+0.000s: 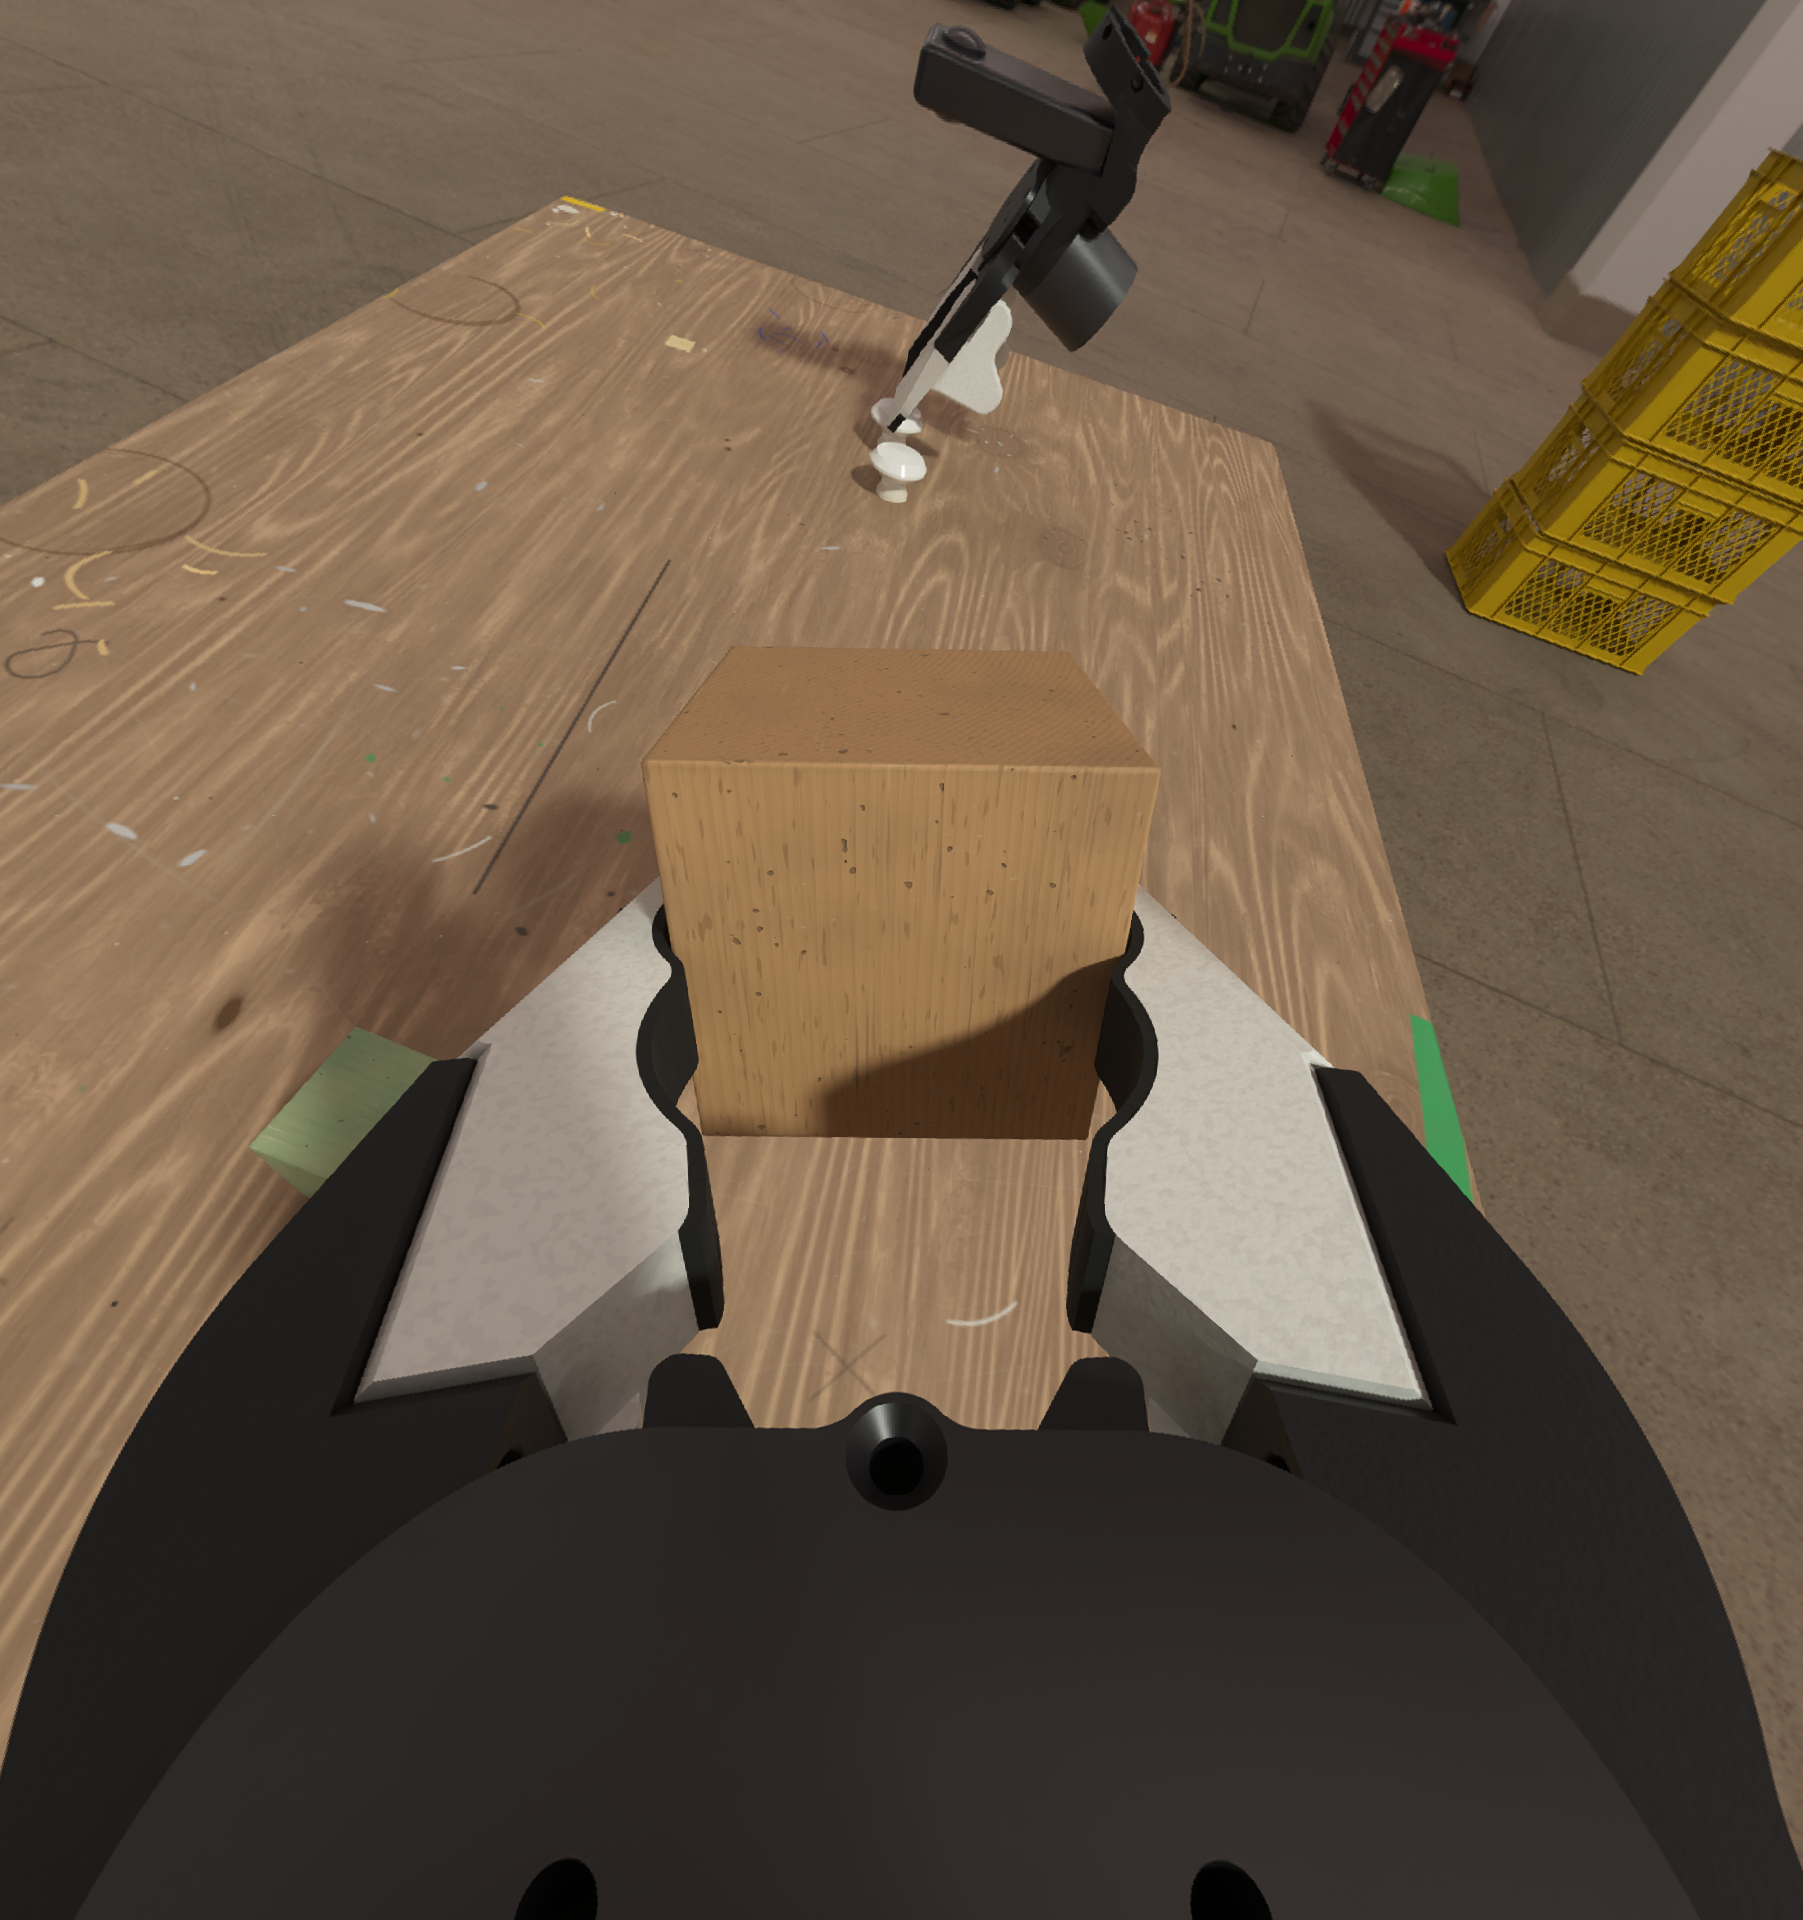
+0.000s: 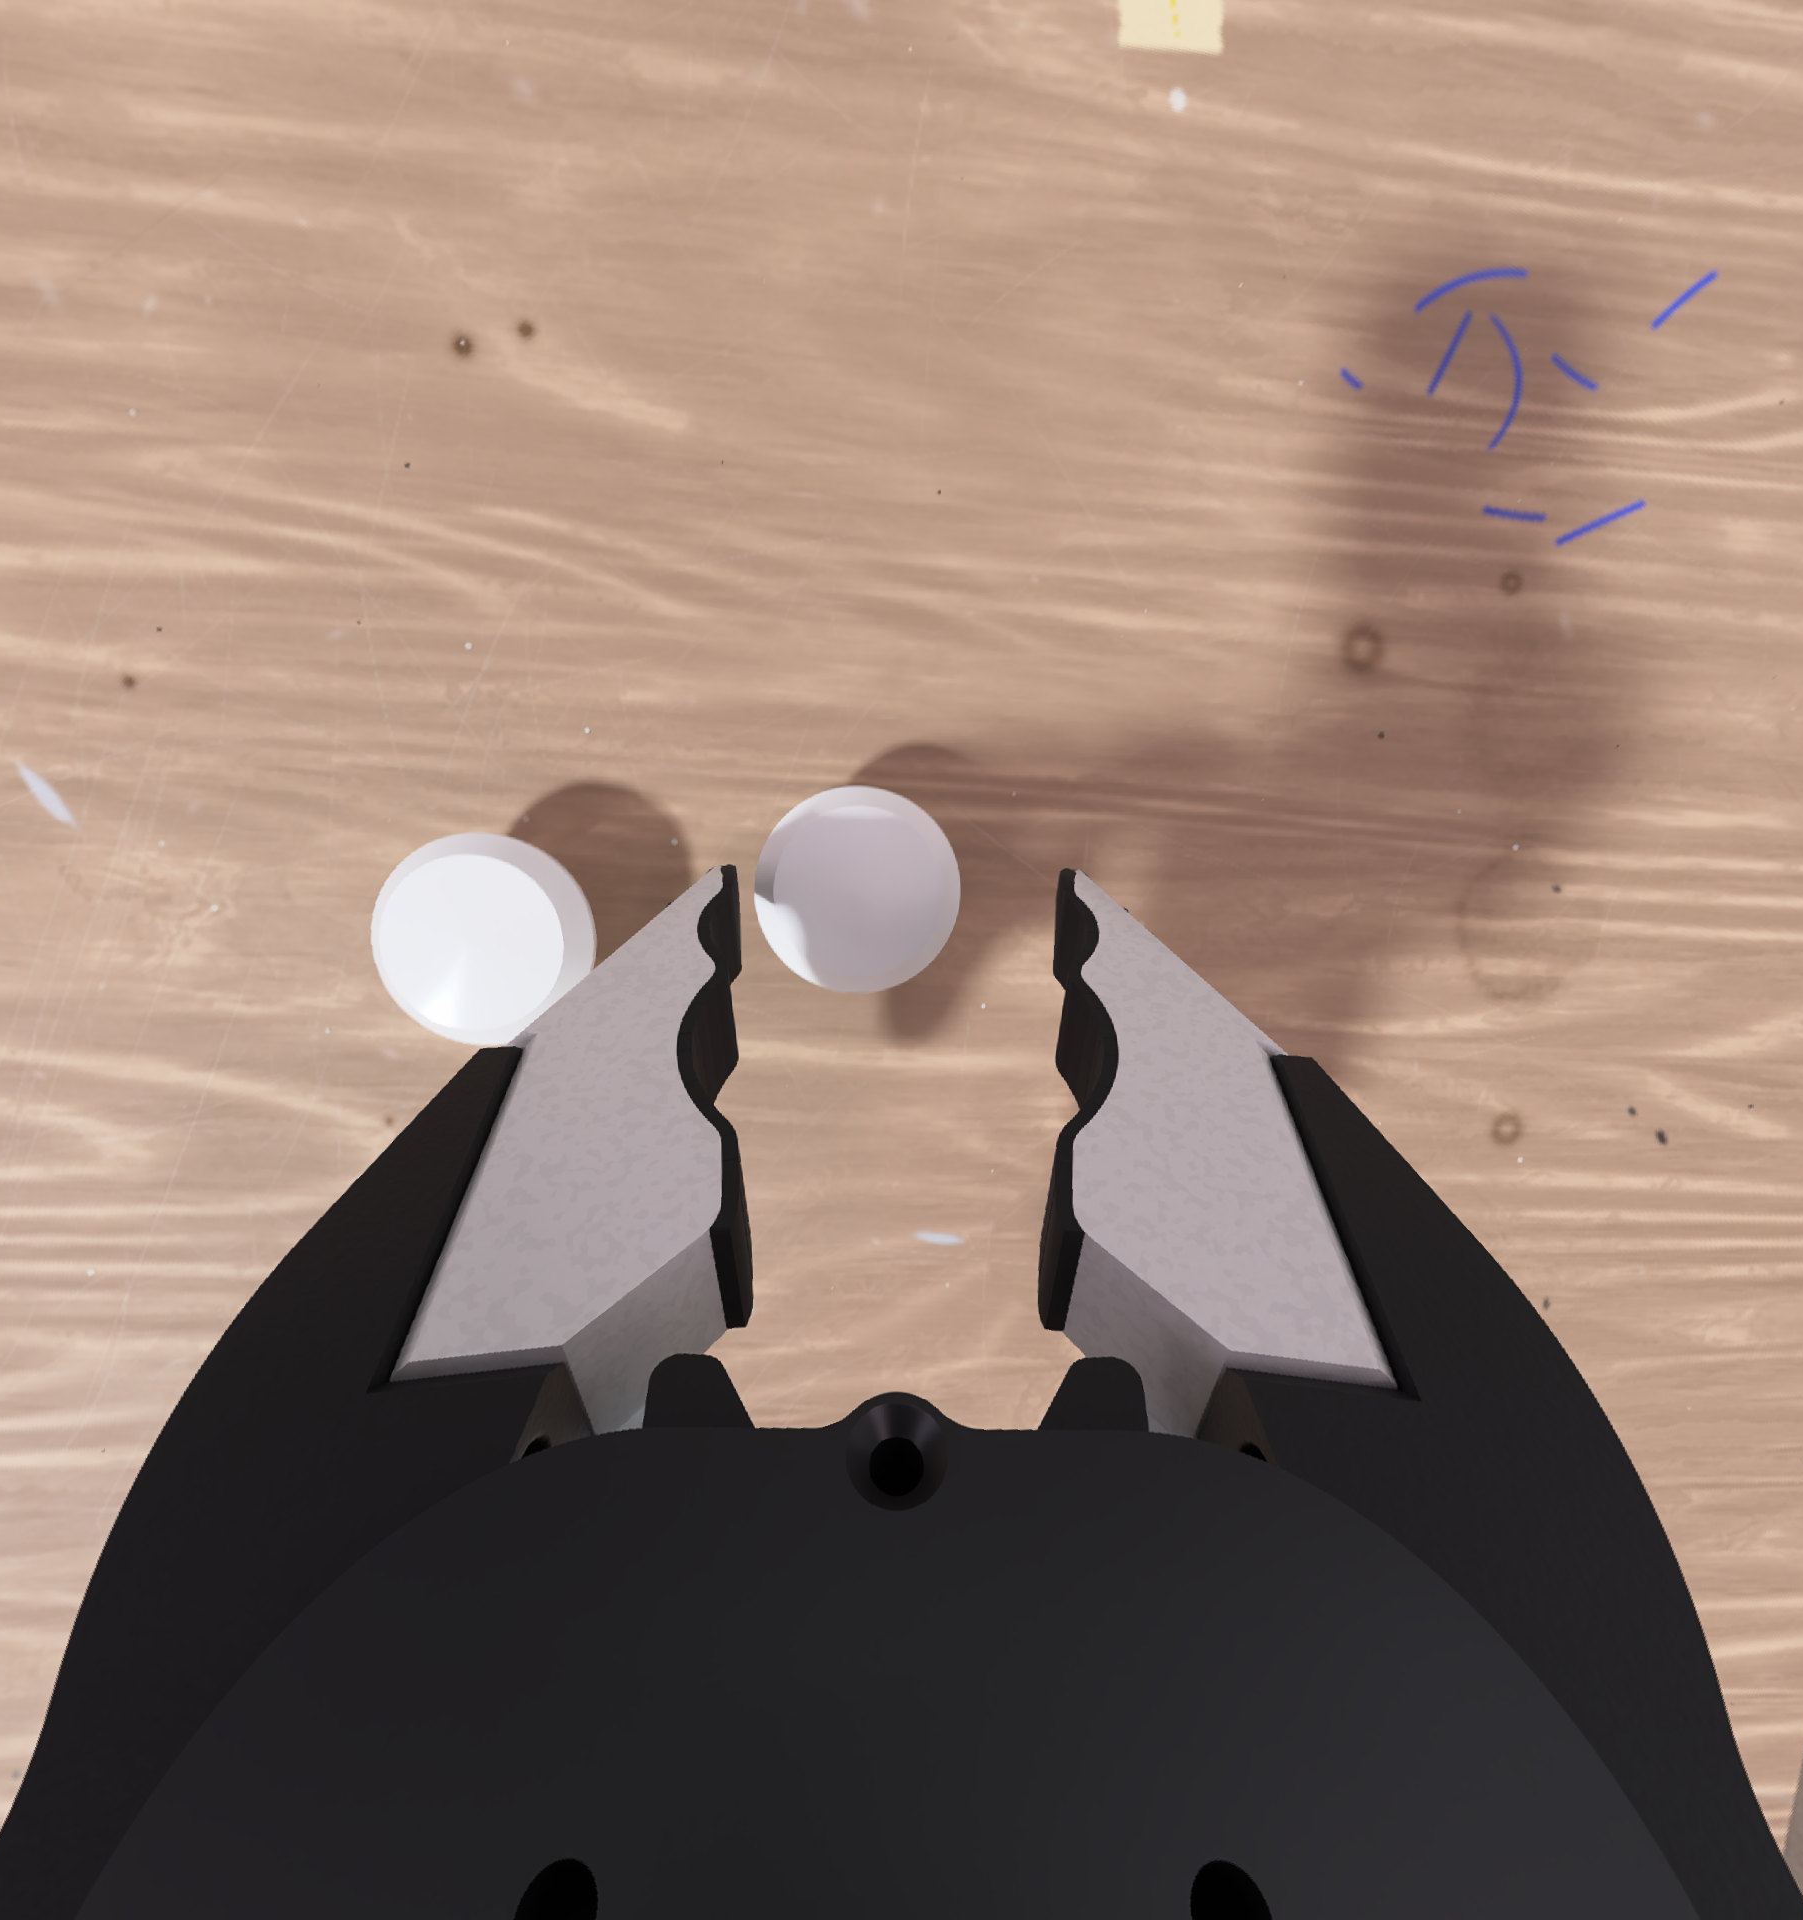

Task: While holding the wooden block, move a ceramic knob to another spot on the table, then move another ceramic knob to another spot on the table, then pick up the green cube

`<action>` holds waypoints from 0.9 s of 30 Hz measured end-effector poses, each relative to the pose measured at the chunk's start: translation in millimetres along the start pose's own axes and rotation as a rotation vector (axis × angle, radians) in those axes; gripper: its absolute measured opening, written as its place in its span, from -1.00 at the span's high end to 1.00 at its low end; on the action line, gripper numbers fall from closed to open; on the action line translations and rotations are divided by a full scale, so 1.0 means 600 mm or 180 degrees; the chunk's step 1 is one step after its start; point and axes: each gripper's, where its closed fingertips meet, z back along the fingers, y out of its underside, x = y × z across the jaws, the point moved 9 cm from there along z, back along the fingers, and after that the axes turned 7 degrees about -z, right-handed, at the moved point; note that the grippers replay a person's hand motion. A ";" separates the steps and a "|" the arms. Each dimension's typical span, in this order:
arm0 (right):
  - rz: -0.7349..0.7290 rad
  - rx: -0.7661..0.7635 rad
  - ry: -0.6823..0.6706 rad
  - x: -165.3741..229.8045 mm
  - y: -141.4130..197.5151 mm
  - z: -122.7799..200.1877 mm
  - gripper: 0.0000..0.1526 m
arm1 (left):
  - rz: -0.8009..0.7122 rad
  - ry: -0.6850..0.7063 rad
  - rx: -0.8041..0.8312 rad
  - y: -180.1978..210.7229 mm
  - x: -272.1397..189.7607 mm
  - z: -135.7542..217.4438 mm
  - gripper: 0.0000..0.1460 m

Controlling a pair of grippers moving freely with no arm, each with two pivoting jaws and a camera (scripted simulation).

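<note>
My left gripper (image 1: 897,914) is shut on the wooden block (image 1: 897,831), with a finger pressed on each side. The green cube (image 1: 341,1112) lies on the table just left of my left finger, partly hidden by it. My right gripper (image 2: 897,883) points straight down at the table and is open. One white ceramic knob (image 2: 855,888) stands between its fingertips, close to the left one, untouched on the right. A second knob (image 2: 476,935) stands just outside the left finger. In the left wrist view the right gripper (image 1: 897,416) hovers over both knobs (image 1: 897,468) at the far end.
The wooden table (image 1: 253,727) carries paint flecks, pencil rings and blue pen marks (image 2: 1499,374). Its right edge runs close by with a green tape strip (image 1: 1437,1101). Stacked yellow crates (image 1: 1686,447) stand on the floor to the right.
</note>
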 end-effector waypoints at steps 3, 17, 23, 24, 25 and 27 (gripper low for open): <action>-0.0010 -0.0022 0.0036 0.000 -0.006 -0.004 0.18 | 0.0000 -0.0005 -0.0002 0.000 0.001 0.000 -0.07; 0.0639 -0.0867 0.0093 0.127 -0.030 0.233 -0.29 | -0.0070 -0.0356 -0.0396 -0.021 -0.002 0.093 -0.07; 0.1843 -0.1459 -0.0907 0.405 -0.084 0.265 -0.27 | -0.0047 -0.0600 -0.0583 -0.020 0.002 0.145 -0.07; 0.2042 -0.1508 -0.1188 0.459 -0.086 0.251 -0.28 | -0.0052 -0.0621 -0.0596 -0.020 0.001 0.151 -0.07; 0.2241 -0.1534 -0.1467 0.513 -0.086 0.233 -0.28 | -0.0063 -0.0639 -0.0612 -0.020 -0.001 0.156 -0.07; 0.2642 -0.1566 -0.1868 0.611 -0.083 0.193 -0.28 | -0.0095 -0.0646 -0.0650 -0.021 -0.005 0.165 -0.07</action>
